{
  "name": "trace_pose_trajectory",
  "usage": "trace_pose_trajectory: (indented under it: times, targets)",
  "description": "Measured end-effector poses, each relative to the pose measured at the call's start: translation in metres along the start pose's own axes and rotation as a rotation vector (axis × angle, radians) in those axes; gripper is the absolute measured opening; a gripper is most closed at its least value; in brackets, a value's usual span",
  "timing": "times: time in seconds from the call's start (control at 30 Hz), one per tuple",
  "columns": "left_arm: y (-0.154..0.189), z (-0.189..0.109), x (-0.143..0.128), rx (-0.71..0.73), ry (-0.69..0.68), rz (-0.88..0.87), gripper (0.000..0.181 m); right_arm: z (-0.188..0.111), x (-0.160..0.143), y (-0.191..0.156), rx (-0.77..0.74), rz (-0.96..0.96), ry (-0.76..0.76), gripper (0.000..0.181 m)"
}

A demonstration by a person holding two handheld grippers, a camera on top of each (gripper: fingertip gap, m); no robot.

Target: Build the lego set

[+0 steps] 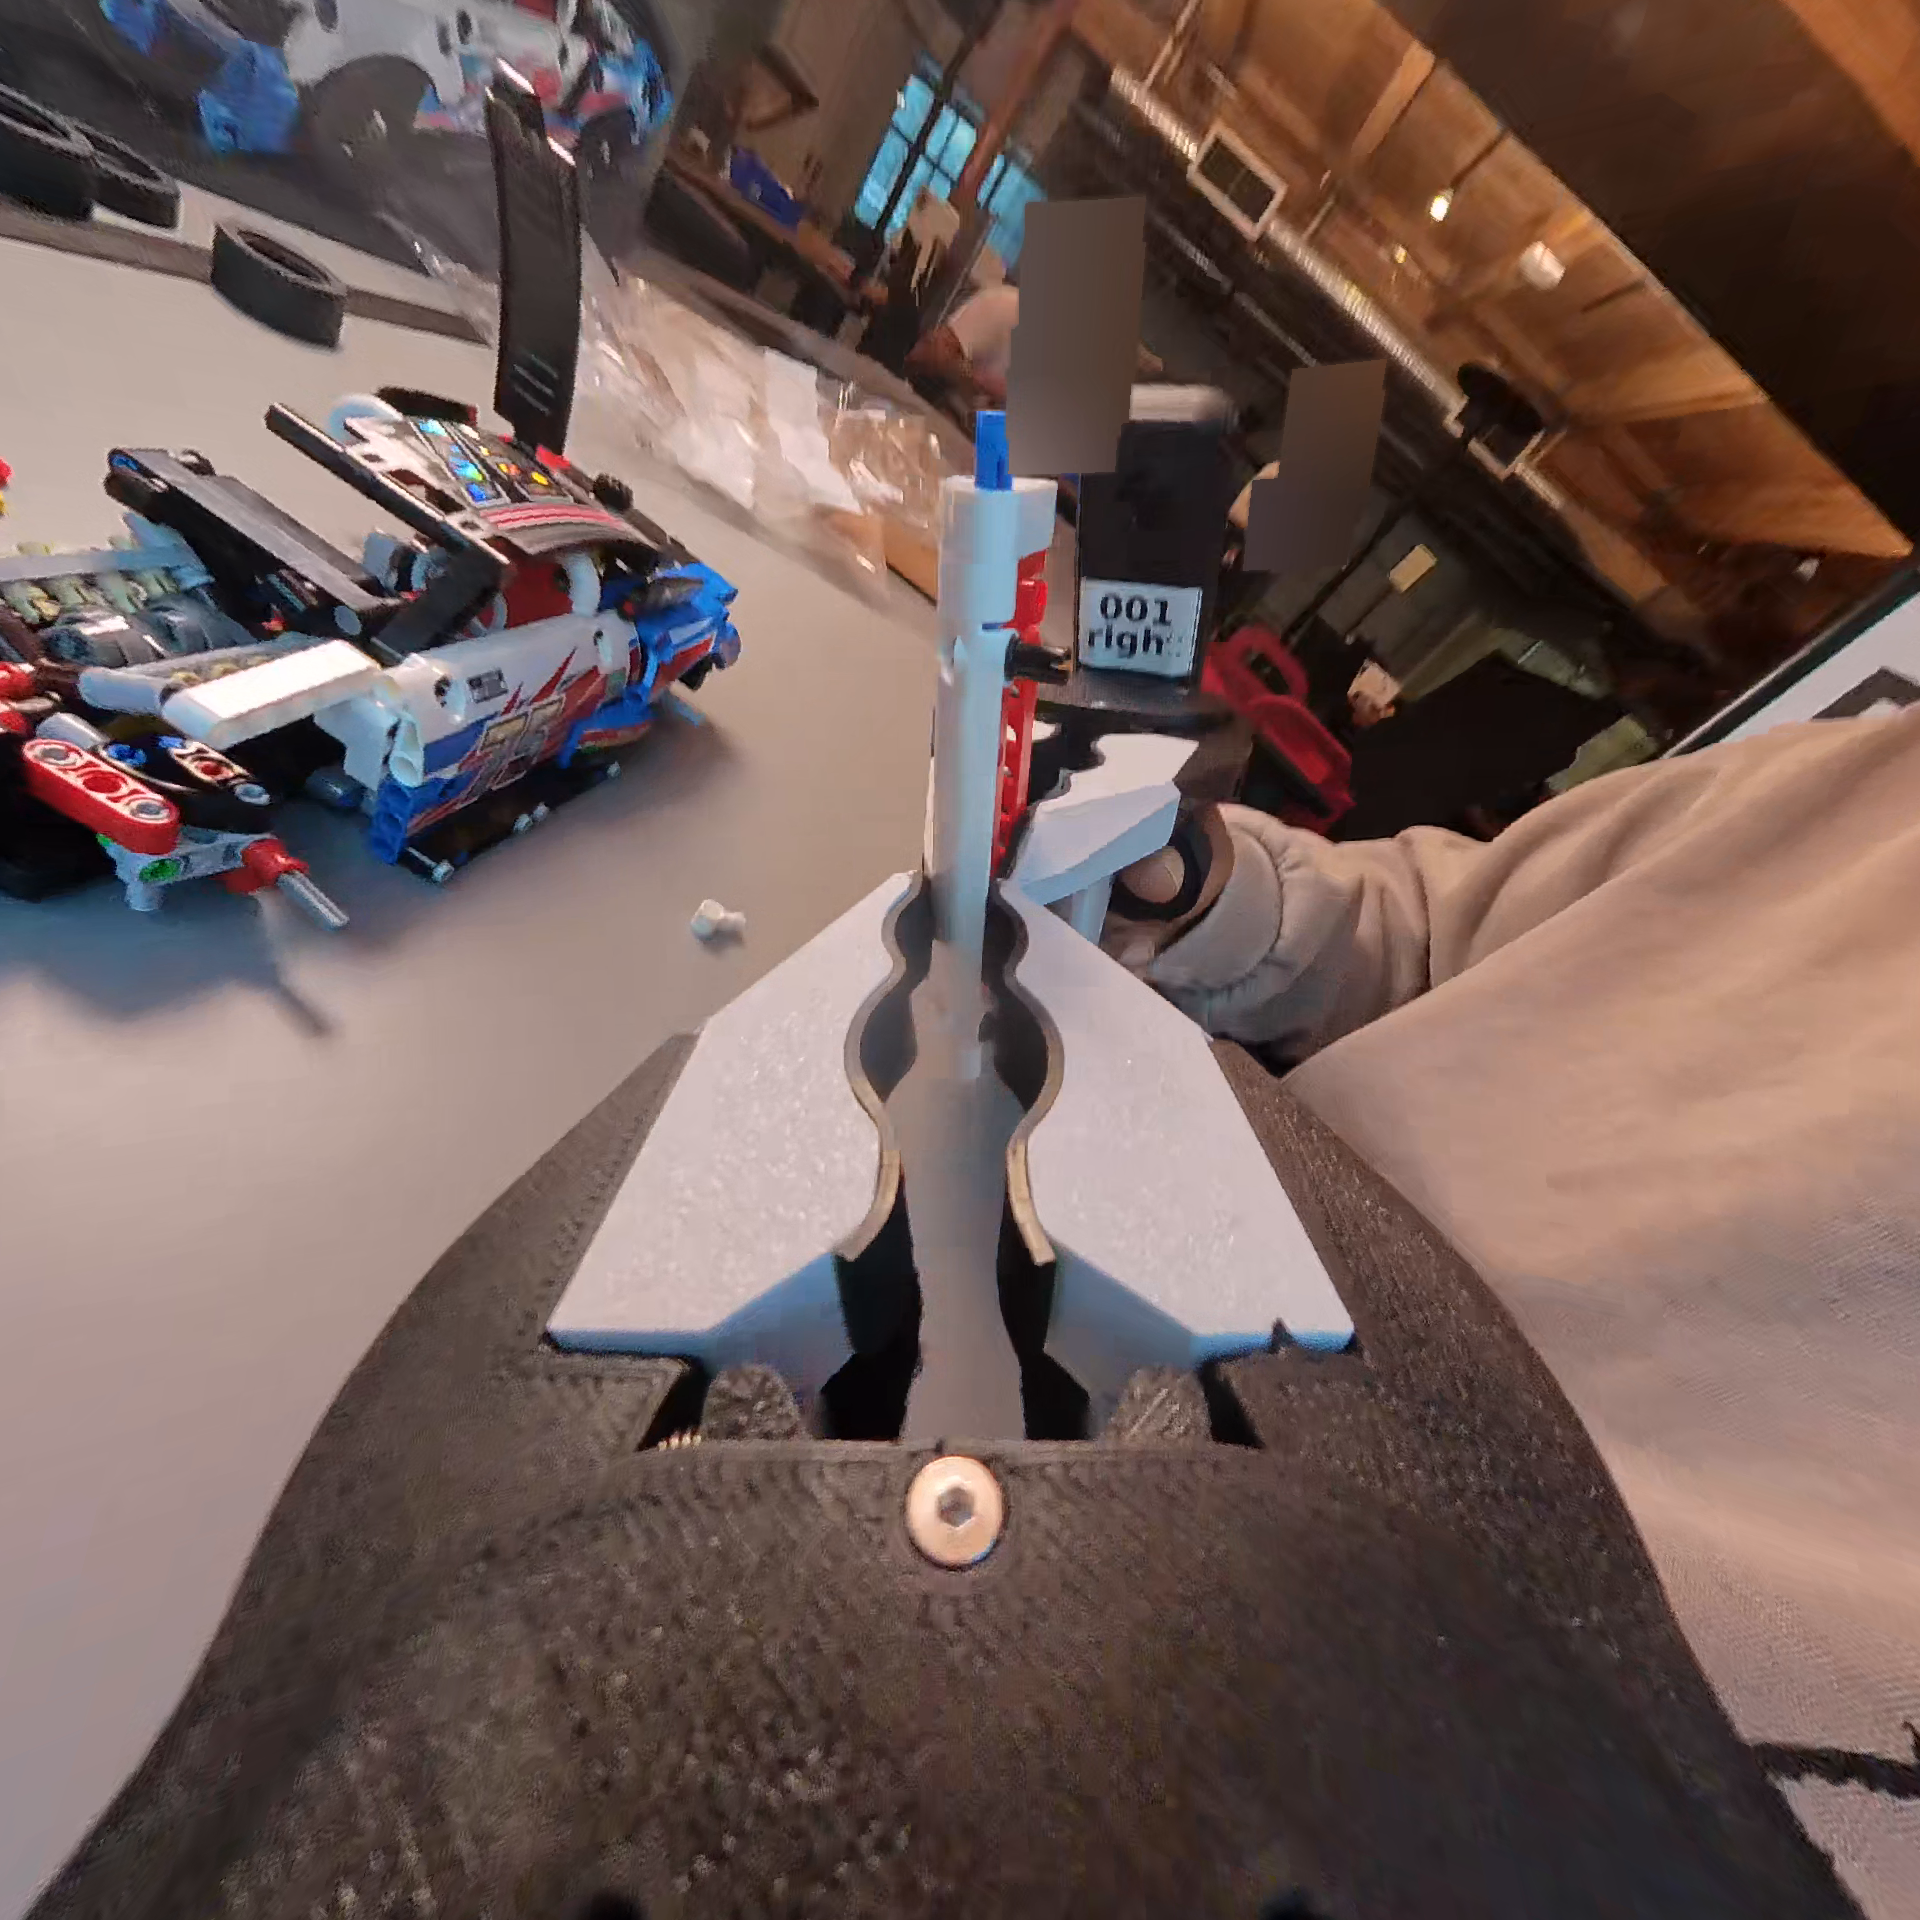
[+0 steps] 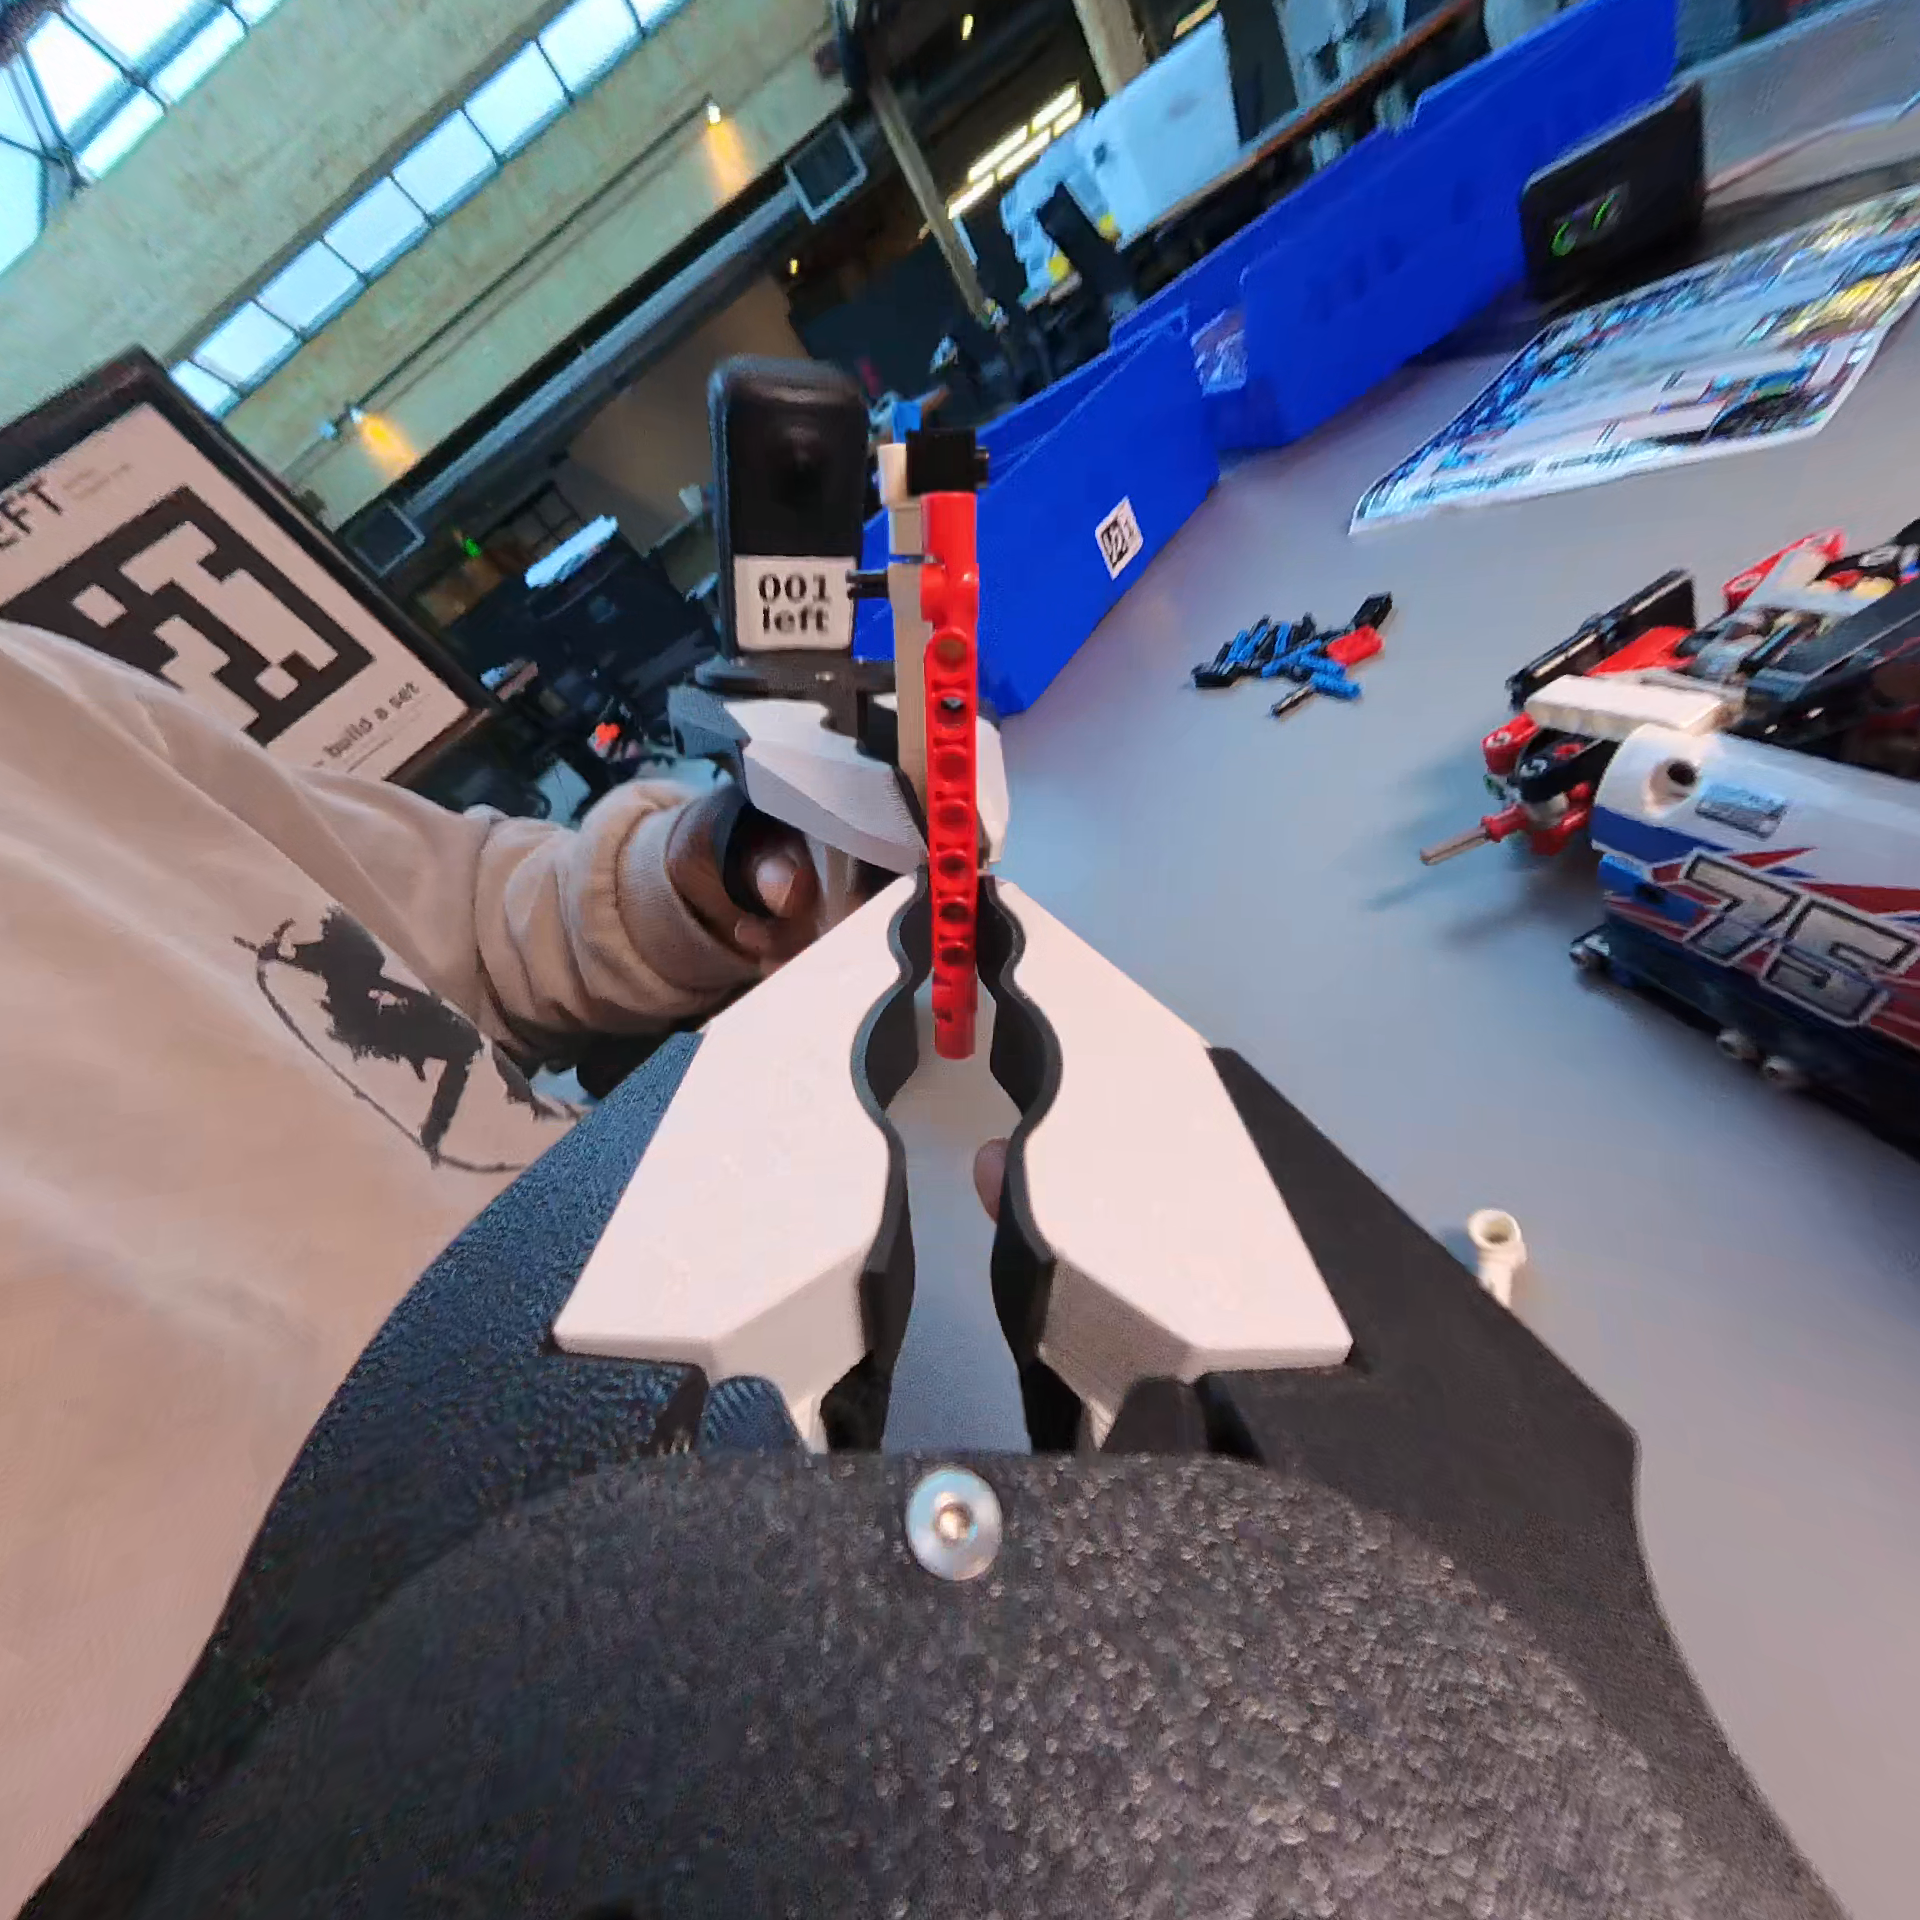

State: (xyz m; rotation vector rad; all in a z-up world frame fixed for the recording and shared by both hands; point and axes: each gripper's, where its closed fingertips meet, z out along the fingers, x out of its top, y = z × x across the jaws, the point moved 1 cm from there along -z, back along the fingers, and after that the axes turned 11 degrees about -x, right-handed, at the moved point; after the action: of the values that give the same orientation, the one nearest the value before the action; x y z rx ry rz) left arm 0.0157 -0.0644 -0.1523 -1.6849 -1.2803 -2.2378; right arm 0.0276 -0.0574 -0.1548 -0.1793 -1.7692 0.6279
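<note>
White beam (image 1: 961, 790) in left jaws; red beam (image 2: 952, 831) prob. in right

A white lego beam (image 1: 971, 727) is held upright between the tips of the left gripper (image 1: 961, 914), which is closed tight on it. A blue pin (image 1: 992, 449) is seen on top of the beam. A red beam (image 1: 1023, 717) is pressed against its right side. Left of the beam, a lego car (image 1: 416, 644) is seen on the grey table (image 1: 416, 1143). A small white piece (image 1: 717, 920) lies between them.
</note>
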Motion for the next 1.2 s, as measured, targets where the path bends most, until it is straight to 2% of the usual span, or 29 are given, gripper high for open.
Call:
trace_pose_trajectory:
  times: [0.07, 0.13, 0.23, 0.33, 0.43, 0.53, 0.63, 0.8, 0.9, 1.0, 1.1, 1.2]
  targets:
    - [-0.002, 0.0, -0.005, 0.008, -0.052, -0.006, 0.007, 0.0, -0.007, 0.001, 0.006, -0.038, -0.041, 0.004]
    - [-0.003, 0.0, -0.001, -0.014, -0.005, -0.079, 0.007, 0.001, 0.0, 0.003, 0.0, -0.042, -0.017, 0.005]
    - [-0.005, -0.002, -0.003, -0.023, 0.003, -0.122, 0.007, -0.001, 0.009, 0.002, 0.005, -0.055, 0.015, 0.018]
    - [-0.001, 0.002, -0.009, -0.054, -0.028, -0.14, 0.007, -0.001, 0.012, 0.002, 0.005, -0.033, 0.033, 0.01]
    - [0.006, 0.005, -0.009, -0.067, -0.063, -0.076, 0.009, -0.002, 0.012, -0.001, 0.033, -0.003, 0.036, 0.004]
    - [0.009, -0.002, 0.008, -0.093, 0.029, -0.057, 0.013, -0.005, 0.012, -0.001, 0.036, -0.004, 0.027, 0.004]
    - [0.008, -0.002, 0.007, -0.085, 0.03, -0.057, 0.008, -0.003, 0.008, -0.003, 0.038, -0.004, 0.006, 0.004]
    - [0.003, -0.004, -0.006, -0.021, -0.06, -0.014, 0.007, 0.0, -0.005, -0.002, -0.006, -0.072, -0.055, 0.004]
    - [-0.003, -0.003, -0.018, 0.062, -0.164, 0.076, 0.006, 0.001, -0.015, 0.002, -0.036, -0.128, -0.107, 0.004]
    - [-0.004, -0.002, -0.021, 0.093, -0.198, 0.118, 0.006, 0.001, -0.018, 0.004, -0.032, -0.116, -0.132, 0.004]
    - [-0.008, -0.001, -0.035, 0.135, -0.316, 0.192, 0.005, 0.002, -0.038, 0.008, -0.051, -0.174, -0.249, 0.004]
    - [-0.009, -0.003, -0.03, 0.109, -0.274, 0.134, 0.005, 0.004, -0.031, 0.008, -0.073, -0.222, -0.218, 0.005]
